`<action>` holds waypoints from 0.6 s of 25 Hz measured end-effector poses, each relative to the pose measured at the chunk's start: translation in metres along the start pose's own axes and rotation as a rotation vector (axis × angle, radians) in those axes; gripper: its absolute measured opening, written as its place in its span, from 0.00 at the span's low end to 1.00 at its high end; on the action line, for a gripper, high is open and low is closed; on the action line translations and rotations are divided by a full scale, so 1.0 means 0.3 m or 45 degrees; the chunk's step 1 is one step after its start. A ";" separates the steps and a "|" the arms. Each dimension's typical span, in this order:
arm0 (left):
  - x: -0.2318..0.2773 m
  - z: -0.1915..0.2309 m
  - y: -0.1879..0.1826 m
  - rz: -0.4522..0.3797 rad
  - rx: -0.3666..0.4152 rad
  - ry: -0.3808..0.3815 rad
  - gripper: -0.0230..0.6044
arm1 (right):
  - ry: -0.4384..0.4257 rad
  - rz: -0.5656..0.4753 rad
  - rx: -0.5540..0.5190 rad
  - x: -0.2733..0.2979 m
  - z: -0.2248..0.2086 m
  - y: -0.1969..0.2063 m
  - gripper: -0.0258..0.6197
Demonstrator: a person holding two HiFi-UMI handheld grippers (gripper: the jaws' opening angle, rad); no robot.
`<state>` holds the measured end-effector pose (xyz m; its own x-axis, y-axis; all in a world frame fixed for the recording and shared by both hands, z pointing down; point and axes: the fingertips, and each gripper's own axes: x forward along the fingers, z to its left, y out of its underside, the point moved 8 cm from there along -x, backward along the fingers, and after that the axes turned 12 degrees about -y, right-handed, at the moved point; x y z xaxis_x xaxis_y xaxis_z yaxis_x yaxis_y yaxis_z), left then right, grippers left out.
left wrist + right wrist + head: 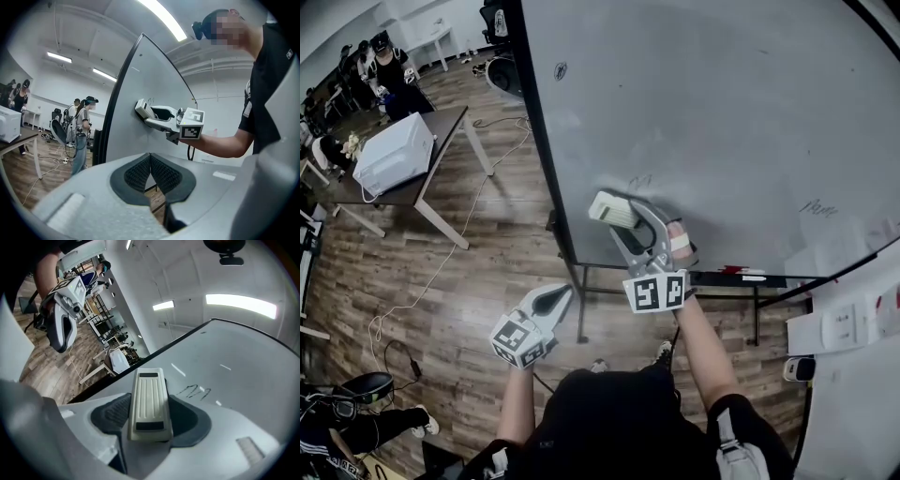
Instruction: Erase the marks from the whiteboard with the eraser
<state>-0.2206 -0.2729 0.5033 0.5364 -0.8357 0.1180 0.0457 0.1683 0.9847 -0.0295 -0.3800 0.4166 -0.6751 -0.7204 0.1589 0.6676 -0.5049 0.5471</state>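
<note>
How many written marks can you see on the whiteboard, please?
2: one scribble just above the eraser, a second scribble farther right. A small spot up near the left frame may be a third.

Open board stretches above and to the right of the eraser (614, 210), which the right gripper (622, 216) clamps flat against the whiteboard (703, 112); only a small scribble (639, 180) sits just beside it. To the left the board's black frame (542, 141) ends the surface, and below it the marker ledge (741, 277) runs along the bottom edge. Pale sheets (848, 248) crowd the lower right corner. The left gripper (558, 298), jaws together and empty, hangs low off the board's left edge, well apart from the table (441, 141)
</note>
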 end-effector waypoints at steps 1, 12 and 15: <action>0.001 0.001 0.001 0.001 0.000 0.000 0.05 | -0.009 0.006 -0.014 0.006 0.009 0.001 0.44; 0.032 -0.014 -0.009 -0.007 0.009 0.042 0.06 | 0.129 0.006 0.084 -0.105 -0.125 0.010 0.44; 0.050 -0.031 -0.010 -0.009 0.016 0.072 0.06 | 0.202 0.030 0.092 -0.167 -0.180 0.032 0.44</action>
<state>-0.2049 -0.2811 0.5009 0.5826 -0.8060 0.1042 0.0389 0.1557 0.9870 0.0277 -0.3743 0.3695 -0.5979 -0.8004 0.0437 0.6543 -0.4557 0.6035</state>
